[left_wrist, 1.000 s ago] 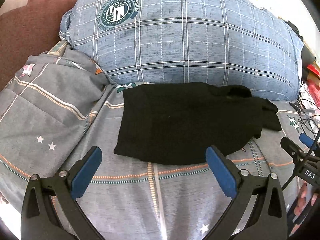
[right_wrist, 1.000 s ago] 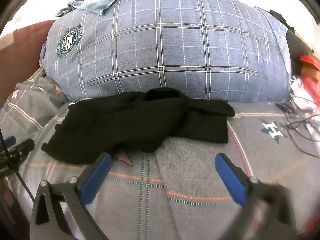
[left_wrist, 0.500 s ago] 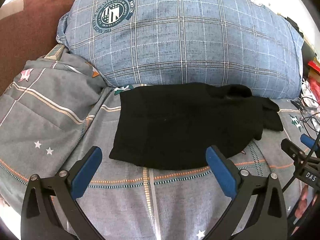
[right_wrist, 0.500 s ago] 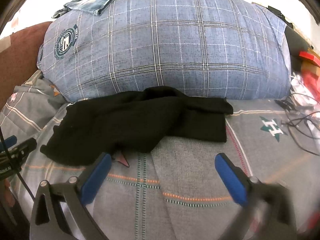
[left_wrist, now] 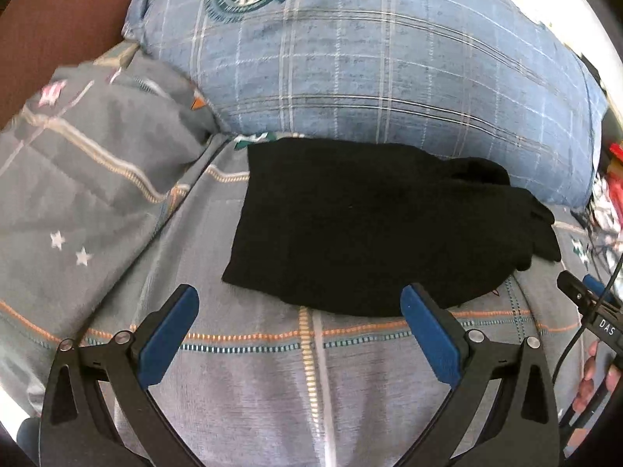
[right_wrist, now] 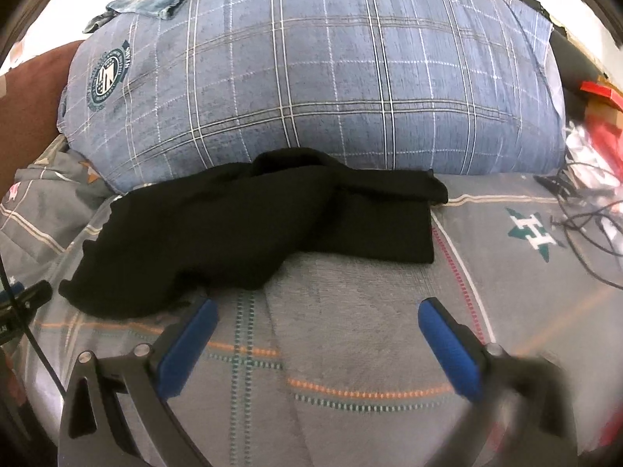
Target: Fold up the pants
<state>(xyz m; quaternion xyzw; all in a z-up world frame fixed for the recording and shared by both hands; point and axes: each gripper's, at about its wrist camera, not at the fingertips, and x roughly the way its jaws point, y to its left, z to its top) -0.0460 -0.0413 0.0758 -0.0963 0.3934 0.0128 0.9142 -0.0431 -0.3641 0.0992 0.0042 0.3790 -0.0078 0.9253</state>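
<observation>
Presently both tongs, left (left_wrist: pixel 298 317) and right (right_wrist: pixel 317 321), spread empty near crumpled black fabric pants (left_wrist: pixel 373 225); risk: pinching grey patterned bedsheet (right_wrist: pixel 350 330) underneath.

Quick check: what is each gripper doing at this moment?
Left gripper: open, holding nothing, near the black pants.
Right gripper: open, holding nothing.

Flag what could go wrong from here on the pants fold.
1. The black pants lie bunched, one end overlapped; folding now would likely trap wrinkles.
2. Both grippers, left gripper and right gripper, are open above the grey bedsheet; fingers may pinch sheet too.
3. Loose cables could snag.
</observation>
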